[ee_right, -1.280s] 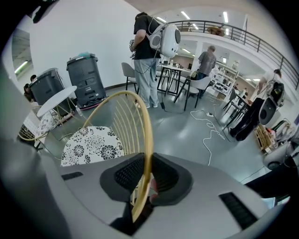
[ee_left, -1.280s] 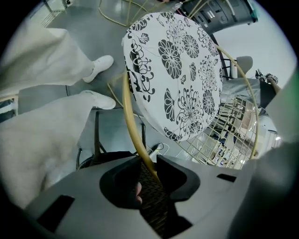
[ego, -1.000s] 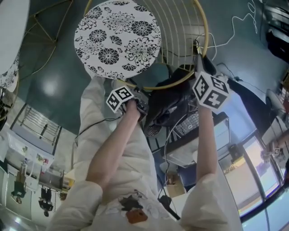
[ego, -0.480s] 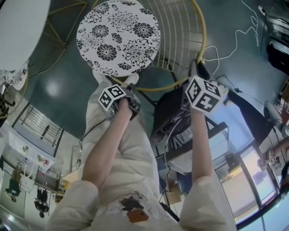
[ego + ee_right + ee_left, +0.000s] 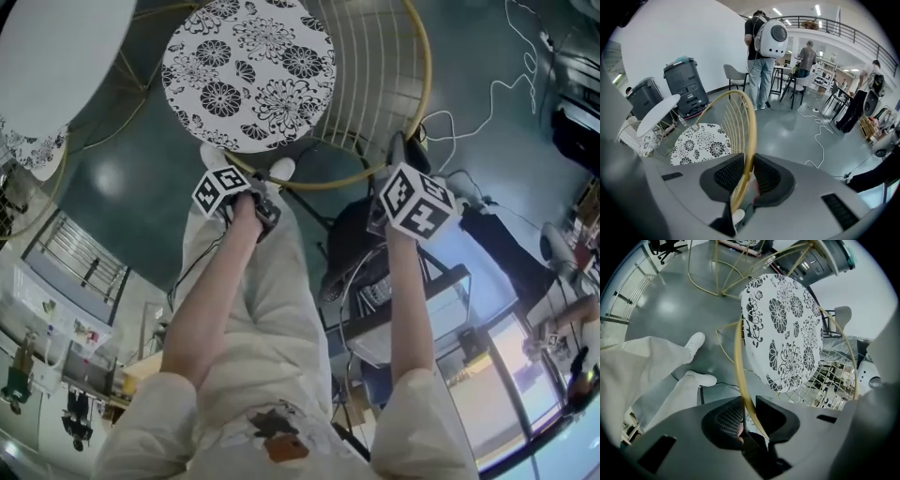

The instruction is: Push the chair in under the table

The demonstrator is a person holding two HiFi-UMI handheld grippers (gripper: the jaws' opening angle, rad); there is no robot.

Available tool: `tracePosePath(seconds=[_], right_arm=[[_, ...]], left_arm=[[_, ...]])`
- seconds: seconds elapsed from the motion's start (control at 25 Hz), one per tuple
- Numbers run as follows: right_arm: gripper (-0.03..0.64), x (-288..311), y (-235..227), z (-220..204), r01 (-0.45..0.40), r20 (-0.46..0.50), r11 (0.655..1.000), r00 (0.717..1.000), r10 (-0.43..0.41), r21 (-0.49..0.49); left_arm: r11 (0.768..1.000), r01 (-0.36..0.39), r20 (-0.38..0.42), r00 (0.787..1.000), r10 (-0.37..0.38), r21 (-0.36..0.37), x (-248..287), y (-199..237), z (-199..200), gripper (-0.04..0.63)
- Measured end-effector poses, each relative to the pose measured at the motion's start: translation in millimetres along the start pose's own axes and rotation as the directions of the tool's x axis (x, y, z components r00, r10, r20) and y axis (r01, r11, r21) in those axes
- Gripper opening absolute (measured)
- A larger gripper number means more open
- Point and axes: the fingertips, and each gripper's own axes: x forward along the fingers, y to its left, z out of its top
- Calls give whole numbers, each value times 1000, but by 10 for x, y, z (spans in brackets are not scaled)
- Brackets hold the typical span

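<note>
Head view: the chair, with a floral seat and a gold rim, stands on the grey floor near the white round worktop, not under it. The left gripper and the right gripper both reach the rim.

Left gripper view: its fingers are closing, with the rim between them but not yet pinched.

Right gripper view: its fingers clamp the rim while easing open.
</note>
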Motion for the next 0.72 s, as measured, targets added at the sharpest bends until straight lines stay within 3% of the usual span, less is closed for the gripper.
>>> tracePosePath(seconds=[0.72], right_arm=[[66, -24, 47, -20, 1, -16, 1000, 1000, -1, -4]], left_arm=[[999, 24, 17, 1000, -24, -40, -71, 12, 59, 87]])
